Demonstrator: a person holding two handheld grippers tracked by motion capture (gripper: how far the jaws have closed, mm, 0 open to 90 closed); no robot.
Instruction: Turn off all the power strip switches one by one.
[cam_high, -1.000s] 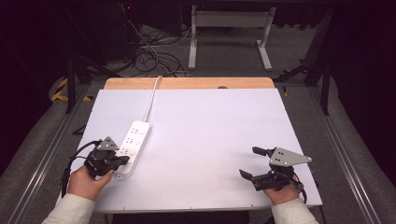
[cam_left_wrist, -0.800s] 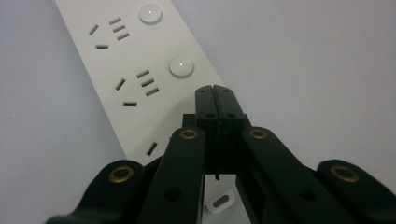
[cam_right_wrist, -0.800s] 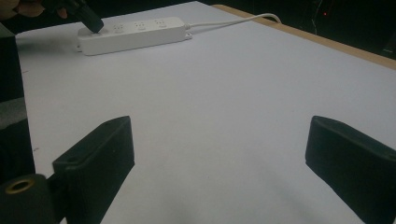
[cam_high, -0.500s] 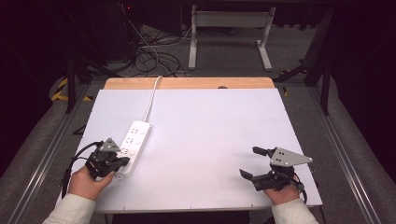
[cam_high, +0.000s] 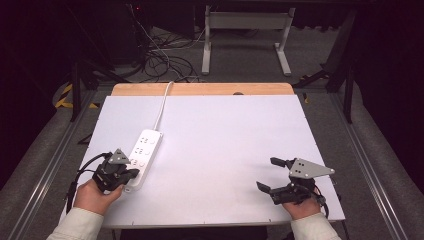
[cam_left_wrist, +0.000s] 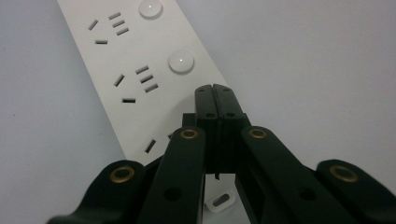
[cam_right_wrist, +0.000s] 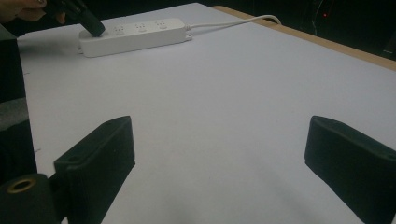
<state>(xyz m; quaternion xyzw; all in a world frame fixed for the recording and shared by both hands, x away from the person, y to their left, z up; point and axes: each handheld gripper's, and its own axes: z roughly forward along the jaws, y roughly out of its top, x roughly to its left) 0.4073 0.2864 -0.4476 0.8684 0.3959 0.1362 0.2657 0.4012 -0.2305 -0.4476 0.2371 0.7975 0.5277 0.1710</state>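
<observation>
Overhead, the high view takes in the whole white table (cam_high: 215, 150): wooden strip along its far edge, dark floor with loose cables behind. No other view gives that layout.

White power strip (cam_high: 142, 154) lies flat on the table's left half, running from near the left front corner diagonally away toward the far edge, its white cord (cam_high: 163, 102) trailing off over the wooden strip. From above its sockets are small grey specks.

Left gripper view gives the detail: long white body, socket groups of slim slots, each with a round white button (cam_left_wrist: 181, 61) beside it, and a small mounting loop at the near end, low between the jaws. Two buttons show clearly here.

Right gripper view gives the strip (cam_right_wrist: 133, 35) side-on from across the table: low rectangular block, three socket groups on top, cord leaving its far end.

Left gripper (cam_high: 131, 175), in the person's left hand, sits at the strip's near end. Jaws fully shut, pads pressed together with nothing between them; in its own view the closed tips (cam_left_wrist: 215, 100) rest over the strip's top face just short of the nearer button. Whether they touch the surface cannot be told.

Right gripper (cam_high: 272, 175) rests at the right front of the table, well apart from the strip. Jaws wide open, holding nothing; bare table between them.
</observation>
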